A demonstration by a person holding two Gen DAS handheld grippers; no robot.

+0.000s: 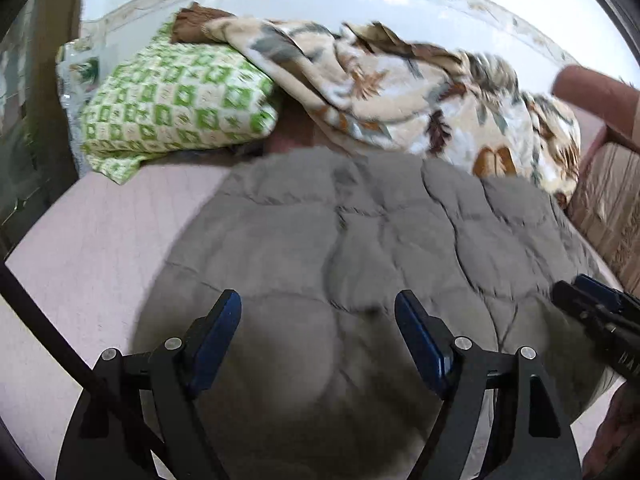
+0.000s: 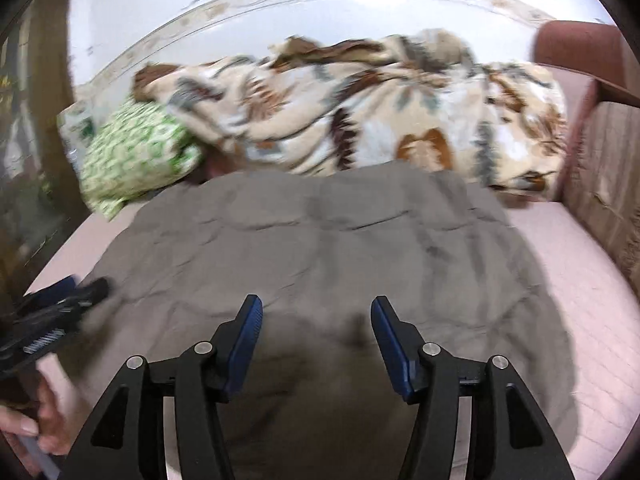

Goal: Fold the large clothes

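A: Two grippers hang over the bed. How do the jaws stand?

B: The left gripper (image 1: 318,308) stands wide apart, its blue pads clear of everything, nothing between them but air above the grey quilted garment (image 1: 360,240). The right gripper (image 2: 317,314) is parted somewhat less, also holding nothing.

A: Where does the garment lie?

B: Spread flat on the pink mattress (image 2: 580,280), wrinkled, directly under both grippers. Its far edge meets a floral blanket (image 2: 360,112) heaped along the wall.

A: Anything else?

B: A green checked pillow (image 1: 176,100) sits at the far left, partly under the blanket. The pictures are blurred.
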